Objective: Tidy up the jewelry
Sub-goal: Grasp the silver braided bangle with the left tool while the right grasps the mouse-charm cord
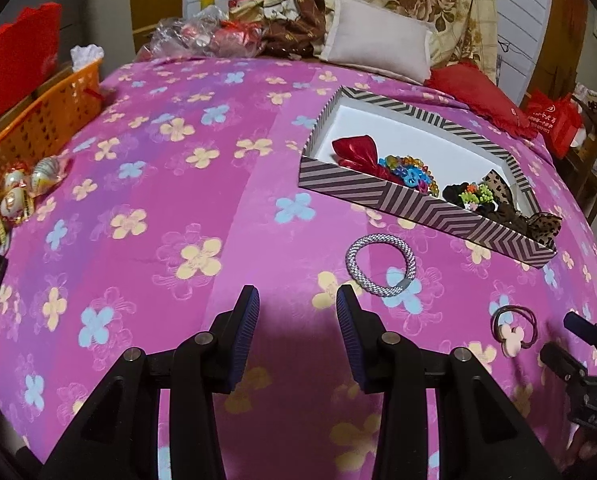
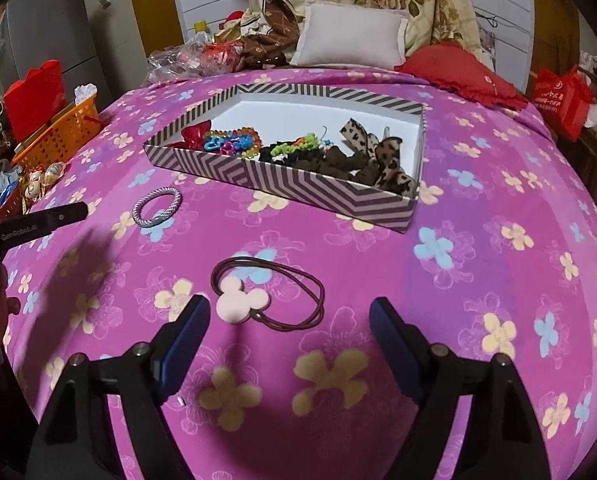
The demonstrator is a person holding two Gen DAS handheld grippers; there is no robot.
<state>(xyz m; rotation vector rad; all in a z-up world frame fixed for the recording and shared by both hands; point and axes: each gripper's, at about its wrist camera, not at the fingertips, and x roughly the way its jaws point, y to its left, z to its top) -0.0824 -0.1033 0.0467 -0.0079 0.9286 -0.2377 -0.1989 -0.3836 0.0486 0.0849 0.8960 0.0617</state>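
Grippers hang over a pink flowered bedspread (image 2: pixel 478 264), both pointing down at loose pieces lying near the front. Nearest, the right gripper (image 2: pixel 290 316) stands wide and empty, its jaws straddling a brown hair tie (image 2: pixel 298 280) with a pale mouse-shaped charm (image 2: pixel 240 304); the charm lies just beside the left finger, and nothing is pinched yet. The left gripper (image 1: pixel 298 304) is narrower, also empty, aimed at bare cloth with a silver bracelet (image 1: pixel 380 262) just past and to the right of its right finger.

Farther back sits a striped box (image 2: pixel 282 180), already holding a red bow (image 1: pixel 356 150), coloured beads (image 1: pixel 408 172) and leopard-print scrunchies (image 2: pixel 386 160). Pillows and clutter lie beyond at the head of the bed.

Judging by this, the step in hand is picking up the two remaining pieces. Next, the right gripper probably needs to drop lower and close on the charm or the cord, then carry it to the box; the left needs to shift right toward the bracelet.
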